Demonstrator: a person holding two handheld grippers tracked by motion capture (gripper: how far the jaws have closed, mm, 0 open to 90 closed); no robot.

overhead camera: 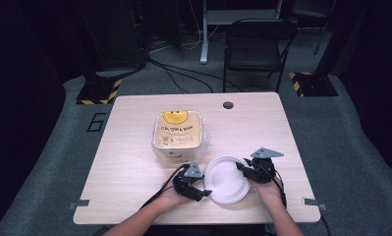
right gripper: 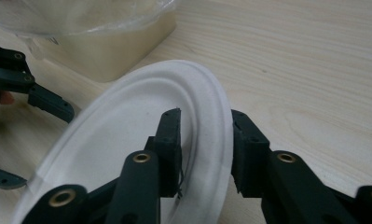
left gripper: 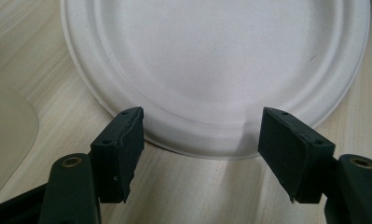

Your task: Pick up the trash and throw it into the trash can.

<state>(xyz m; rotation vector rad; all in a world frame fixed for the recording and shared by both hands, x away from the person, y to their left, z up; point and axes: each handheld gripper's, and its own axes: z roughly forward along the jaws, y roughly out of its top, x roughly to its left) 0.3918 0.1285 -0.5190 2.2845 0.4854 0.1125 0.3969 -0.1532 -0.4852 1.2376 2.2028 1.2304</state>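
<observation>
The landmark is the pack (overhead camera: 178, 135), a wrapped square stack of bowls at the middle of the table (overhead camera: 129, 162). All places below are given from it.

Left gripper (overhead camera: 204, 192): it sits just in front of the pack, at the plate's left rim. In the left gripper view its jaws stand part open, one to each side of the near rim, and the pads (left gripper: 123, 149) do not press on anything.

Plate (overhead camera: 226, 178): it lies in front of the pack and slightly to its right, close to the pack's near corner. It appears to be a moulded paper-pulp plate, possibly a stack of two, since a second edge shows at the left rim (left gripper: 81, 60). By that judgement it is very light, thin and only moderately stiff; the rim would flex or crease under a hard squeeze. The matte surface should give good friction. The raised rim is the proper place to grip, one pad above and one below.

Right gripper (overhead camera: 242, 167): it is at the plate's right rim, farther right of the pack. In the right gripper view its jaws straddle the rim (right gripper: 211, 121), narrow, one pad (right gripper: 170, 140) inside the plate, one outside. The rim looks lifted, so the gripper appears to hold the plate.
</observation>
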